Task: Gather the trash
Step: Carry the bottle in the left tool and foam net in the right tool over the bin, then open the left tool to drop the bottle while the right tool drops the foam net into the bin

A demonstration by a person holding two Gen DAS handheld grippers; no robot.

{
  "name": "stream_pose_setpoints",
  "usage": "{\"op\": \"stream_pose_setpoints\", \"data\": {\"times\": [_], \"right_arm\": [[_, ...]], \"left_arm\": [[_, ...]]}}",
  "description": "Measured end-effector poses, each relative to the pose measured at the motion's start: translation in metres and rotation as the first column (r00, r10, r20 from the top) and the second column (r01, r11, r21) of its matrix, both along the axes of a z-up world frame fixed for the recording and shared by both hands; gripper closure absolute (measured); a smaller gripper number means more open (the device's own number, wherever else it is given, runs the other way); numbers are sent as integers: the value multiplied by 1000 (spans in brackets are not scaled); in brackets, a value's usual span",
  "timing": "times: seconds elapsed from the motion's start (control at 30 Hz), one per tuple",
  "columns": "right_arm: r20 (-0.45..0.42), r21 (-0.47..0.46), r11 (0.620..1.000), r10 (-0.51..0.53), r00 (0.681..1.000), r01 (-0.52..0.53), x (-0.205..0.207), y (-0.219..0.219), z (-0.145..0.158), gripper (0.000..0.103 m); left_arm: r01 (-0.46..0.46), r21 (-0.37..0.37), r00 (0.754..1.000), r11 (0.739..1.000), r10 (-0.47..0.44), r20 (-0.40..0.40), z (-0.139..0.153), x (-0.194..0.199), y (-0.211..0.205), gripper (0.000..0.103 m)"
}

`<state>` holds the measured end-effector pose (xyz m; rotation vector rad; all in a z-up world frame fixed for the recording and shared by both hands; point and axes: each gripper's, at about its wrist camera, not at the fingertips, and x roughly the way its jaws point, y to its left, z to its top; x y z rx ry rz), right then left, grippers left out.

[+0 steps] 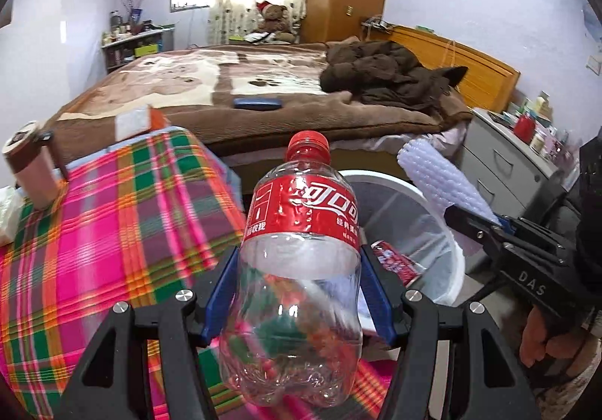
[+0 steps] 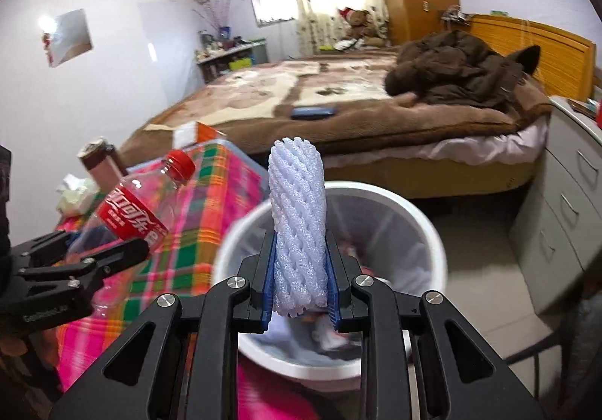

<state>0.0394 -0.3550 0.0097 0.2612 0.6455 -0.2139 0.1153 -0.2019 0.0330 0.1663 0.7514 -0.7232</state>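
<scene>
Bottle (image 1: 301,269), empty, clear with a red label and cap, is clamped at its waist between the left fingers (image 1: 299,288), half spread around it; its long axis runs cap-forward toward the bed (image 1: 263,81), over the edge of the plaid table (image 1: 113,213). Only the right view shows the bin (image 2: 429,232) whole, white-lined with trash inside, and the foam sleeve (image 2: 297,224) standing upright above it, squeezed between the narrowly set right fingers (image 2: 299,280). Only the left view shows a hand (image 1: 541,341) gripping the right tool's handle, angled down toward the bin.
</scene>
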Motion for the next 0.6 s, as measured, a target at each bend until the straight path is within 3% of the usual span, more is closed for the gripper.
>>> {"op": "stream_pose_setpoints", "data": {"times": [0.27,0.37,0.47,0.53,0.6], "right_arm": [[-73,10,998,-54,996,55,7,-32,-21,79],[-99,13,999,-37,994,38,12,-37,-27,79],[-105,0,1000,-30,994,30,13,-41,-29,79],[-113,7,1000,-17,993,18,14,-42,-31,78],[-128,-16,1000,-24,992,22,15,-40,-33,74]], "left_arm": [[50,12,998,999,-50,-44,-19,-7,-46,39],[44,38,999,998,-43,-16,-24,-10,-56,39],[52,25,997,998,-51,-58,-29,-5,-62,38],[31,33,999,999,-29,-40,-28,-5,-62,38],[40,23,999,999,-39,-36,-26,-6,-62,28]]}}
